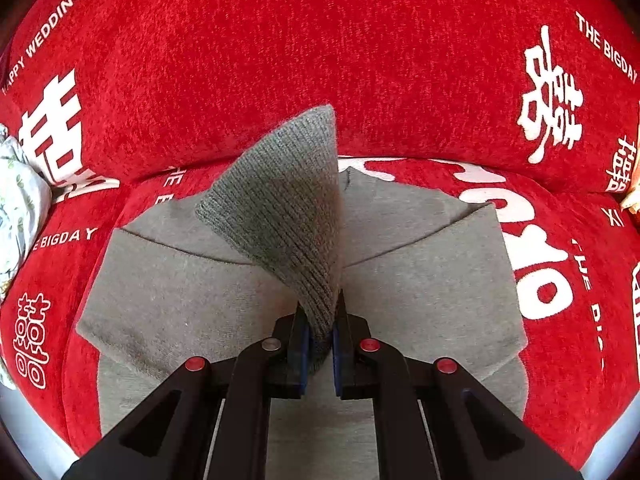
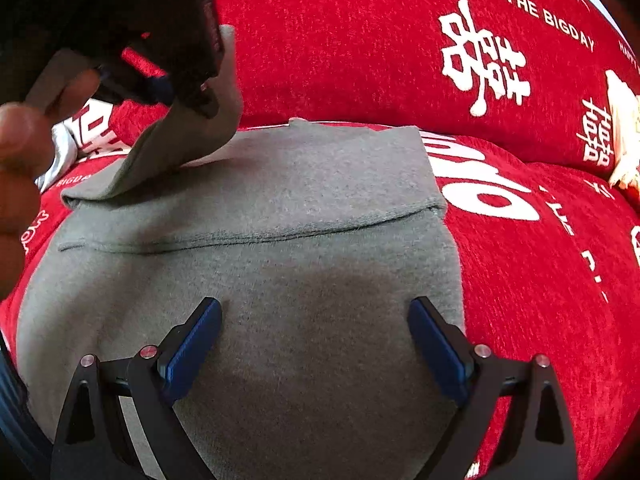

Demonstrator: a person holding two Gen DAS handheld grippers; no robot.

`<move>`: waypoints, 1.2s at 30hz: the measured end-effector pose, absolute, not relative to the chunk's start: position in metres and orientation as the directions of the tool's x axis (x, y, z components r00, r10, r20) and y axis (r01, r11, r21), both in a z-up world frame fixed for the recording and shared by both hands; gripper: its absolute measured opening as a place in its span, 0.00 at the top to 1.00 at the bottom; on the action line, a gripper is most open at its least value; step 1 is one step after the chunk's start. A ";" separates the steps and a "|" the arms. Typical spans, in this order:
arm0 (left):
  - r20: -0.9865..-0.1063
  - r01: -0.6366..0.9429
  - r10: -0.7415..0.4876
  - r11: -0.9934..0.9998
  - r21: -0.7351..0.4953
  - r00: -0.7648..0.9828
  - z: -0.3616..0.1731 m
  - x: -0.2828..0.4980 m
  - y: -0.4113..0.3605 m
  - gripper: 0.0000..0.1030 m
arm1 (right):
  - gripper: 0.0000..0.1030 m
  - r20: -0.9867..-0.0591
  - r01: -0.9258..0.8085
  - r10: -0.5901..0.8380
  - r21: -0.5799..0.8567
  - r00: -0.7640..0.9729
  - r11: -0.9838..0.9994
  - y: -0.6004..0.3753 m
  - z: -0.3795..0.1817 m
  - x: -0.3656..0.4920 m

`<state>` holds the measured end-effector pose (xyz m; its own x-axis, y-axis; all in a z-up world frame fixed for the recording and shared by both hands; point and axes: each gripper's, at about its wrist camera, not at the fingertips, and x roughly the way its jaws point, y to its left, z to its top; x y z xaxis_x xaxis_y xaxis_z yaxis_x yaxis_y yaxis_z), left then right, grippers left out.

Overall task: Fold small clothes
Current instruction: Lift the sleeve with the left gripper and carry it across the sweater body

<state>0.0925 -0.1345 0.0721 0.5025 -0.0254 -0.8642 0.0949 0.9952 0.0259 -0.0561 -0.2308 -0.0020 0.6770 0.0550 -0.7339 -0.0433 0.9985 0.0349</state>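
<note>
Lying flat across the seat of a red sofa cover (image 1: 260, 60), spread out below the backrest: a grey garment (image 1: 172, 292), with one sleeve already folded in over its body and a seam line running across.

Pinching the ribbed cuff (image 1: 288, 208) of that garment between the pads of the left gripper (image 1: 320, 344), jaws drawn in tight on the knit. Holding the cuff raised off the garment's body, so that the ribbed fabric is standing up in a tilted cone above the flat grey cloth.

Hovering with the right gripper (image 2: 316, 344) just above the lower half of the garment (image 2: 280, 320), blue pads (image 2: 192, 348) spread wide apart and gripping nothing. Casting a soft shadow on the cloth between the two fingers.

Showing, in the right wrist view, the left gripper (image 2: 200, 96) up at the garment's far left corner, lifting the sleeve end (image 2: 176, 144) clear of the surface, with the person's hand (image 2: 20, 160) wrapped around the tool beside it.

Sitting on the sofa cover beyond the garment's left edge: a pale floral cloth (image 1: 16, 208). Peeking in beyond the garment's right edge, near the backrest: a cream-coloured object (image 2: 624, 136), too cropped to identify.
</note>
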 end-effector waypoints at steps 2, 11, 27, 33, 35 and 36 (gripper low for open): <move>-0.863 0.101 -0.028 0.995 0.026 0.504 0.073 0.092 -0.137 0.91 | 0.07 -0.732 -0.049 0.059 0.035 0.678 0.998 -0.230 -0.002 -0.058; -0.867 0.134 -0.041 0.990 0.030 0.497 0.069 0.088 -0.156 0.91 | 0.07 -0.726 -0.058 0.064 0.032 0.684 0.998 -0.231 0.000 -0.065; -0.876 0.215 -0.057 0.975 0.054 0.479 0.063 0.081 -0.196 0.91 | 0.07 -0.713 -0.073 0.054 0.004 0.699 0.997 -0.231 -0.003 -0.074; -0.895 0.231 -0.062 0.972 0.047 0.442 0.051 0.083 -0.201 0.91 | 0.07 -0.708 -0.075 0.059 0.008 0.704 0.997 -0.230 -0.005 -0.073; -0.900 0.235 -0.067 0.971 0.040 0.431 0.048 0.084 -0.201 0.91 | 0.06 -0.707 -0.078 0.062 0.009 0.705 0.997 -0.230 -0.005 -0.074; -0.901 0.235 -0.065 0.971 0.042 0.429 0.046 0.084 -0.201 0.91 | 0.06 -0.706 -0.079 0.062 0.008 0.706 0.997 -0.230 -0.005 -0.074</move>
